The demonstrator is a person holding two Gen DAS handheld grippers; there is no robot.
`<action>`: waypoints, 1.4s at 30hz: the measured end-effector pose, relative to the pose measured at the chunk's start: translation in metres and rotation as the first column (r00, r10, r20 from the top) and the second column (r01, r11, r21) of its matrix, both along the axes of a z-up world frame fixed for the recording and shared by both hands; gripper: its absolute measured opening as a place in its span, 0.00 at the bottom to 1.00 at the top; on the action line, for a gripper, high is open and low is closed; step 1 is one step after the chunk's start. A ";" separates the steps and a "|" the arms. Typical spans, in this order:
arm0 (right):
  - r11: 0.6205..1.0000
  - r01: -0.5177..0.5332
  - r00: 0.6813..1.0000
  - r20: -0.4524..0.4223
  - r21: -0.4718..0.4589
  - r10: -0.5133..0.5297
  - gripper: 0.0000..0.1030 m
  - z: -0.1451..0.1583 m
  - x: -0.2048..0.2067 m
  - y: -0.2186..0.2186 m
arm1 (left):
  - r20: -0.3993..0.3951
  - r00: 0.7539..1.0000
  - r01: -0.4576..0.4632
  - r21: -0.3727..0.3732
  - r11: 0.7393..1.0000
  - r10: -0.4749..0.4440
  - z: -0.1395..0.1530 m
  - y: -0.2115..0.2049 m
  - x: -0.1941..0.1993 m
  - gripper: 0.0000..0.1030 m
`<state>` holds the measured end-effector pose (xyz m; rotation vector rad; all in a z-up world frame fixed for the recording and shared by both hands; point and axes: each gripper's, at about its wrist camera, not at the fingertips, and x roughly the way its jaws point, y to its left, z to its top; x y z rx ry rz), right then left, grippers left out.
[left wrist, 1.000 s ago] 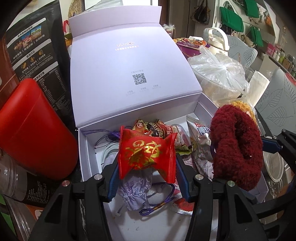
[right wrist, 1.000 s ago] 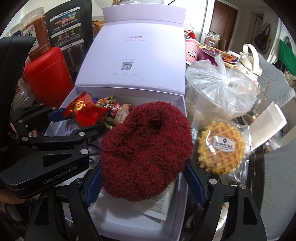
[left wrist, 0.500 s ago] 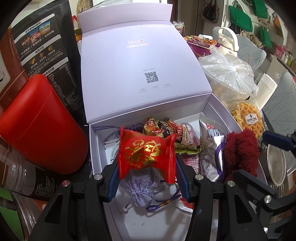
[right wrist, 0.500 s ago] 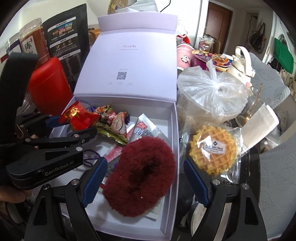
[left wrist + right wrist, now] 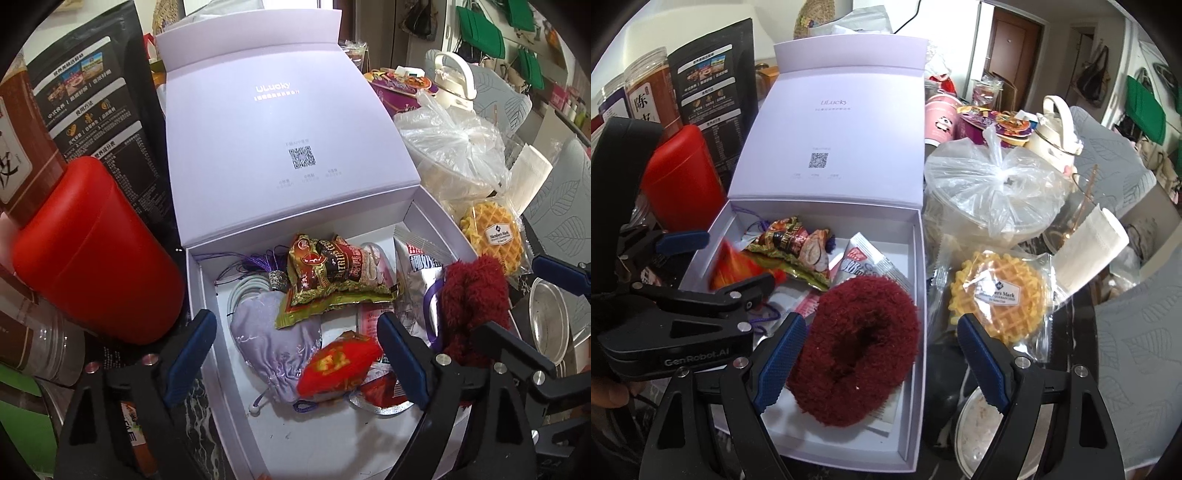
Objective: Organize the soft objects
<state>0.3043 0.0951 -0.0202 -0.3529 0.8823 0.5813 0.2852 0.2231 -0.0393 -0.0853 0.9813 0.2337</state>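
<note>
The white box (image 5: 207, 280) stands open on the crowded tabletop (image 5: 1071, 317), its lilac lid (image 5: 280, 147) tipped back upright behind it. Left of the box stands a red canister (image 5: 92, 254), touching or nearly touching its wall. On the other side sits a knotted clear plastic bag (image 5: 990, 184), and in front of that a wrapped waffle (image 5: 1001, 295) just beside the box.

Inside the box, the dark red fluffy scrunchie (image 5: 857, 347) lies in the near right corner on a paper leaflet, between the spread jaws of the right gripper (image 5: 882, 358), with neither pad pressing on it. A lilac satin pouch (image 5: 273, 343) lies toward the left, with a brown and green snack packet (image 5: 332, 277) overlapping its far edge and a silver sachet (image 5: 421, 266) against the right wall.

The red candy packet (image 5: 340, 362) rests on the near end of the pouch, between the jaws of the left gripper (image 5: 295, 354). Those jaws have just been opening and now stand wide, clear of the packet on both sides.
</note>
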 end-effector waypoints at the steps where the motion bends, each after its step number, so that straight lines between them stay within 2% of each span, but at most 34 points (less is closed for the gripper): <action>1: 1.000 0.005 1.000 0.000 0.002 -0.005 0.83 0.001 0.000 -0.001 | 0.005 1.000 -0.003 0.000 1.000 0.003 0.002 0.000 -0.002 0.87; 9: 0.999 0.022 1.000 -0.003 0.024 -0.022 0.83 0.006 -0.009 -0.010 | 0.058 0.998 -0.005 -0.003 1.000 0.005 0.021 -0.005 -0.016 0.87; 13: 0.999 0.023 1.000 0.004 0.033 -0.023 0.83 0.011 -0.017 -0.013 | 0.080 0.997 0.002 0.018 1.000 -0.003 0.033 -0.010 -0.025 0.87; 22: 0.997 0.017 0.999 0.037 0.072 -0.020 0.83 0.031 -0.037 -0.017 | 0.152 0.988 -0.010 0.022 1.000 0.007 0.064 -0.013 -0.049 0.87; 32: 0.994 0.012 0.992 0.121 0.111 -0.025 0.83 0.068 -0.065 -0.029 | 0.242 0.970 -0.025 0.044 0.999 0.014 0.105 -0.019 -0.086 0.87; 42: 0.982 -0.017 0.977 0.211 0.189 -0.024 0.83 0.106 -0.103 -0.042 | 0.343 0.939 -0.060 0.092 0.994 0.025 0.144 -0.032 -0.135 0.87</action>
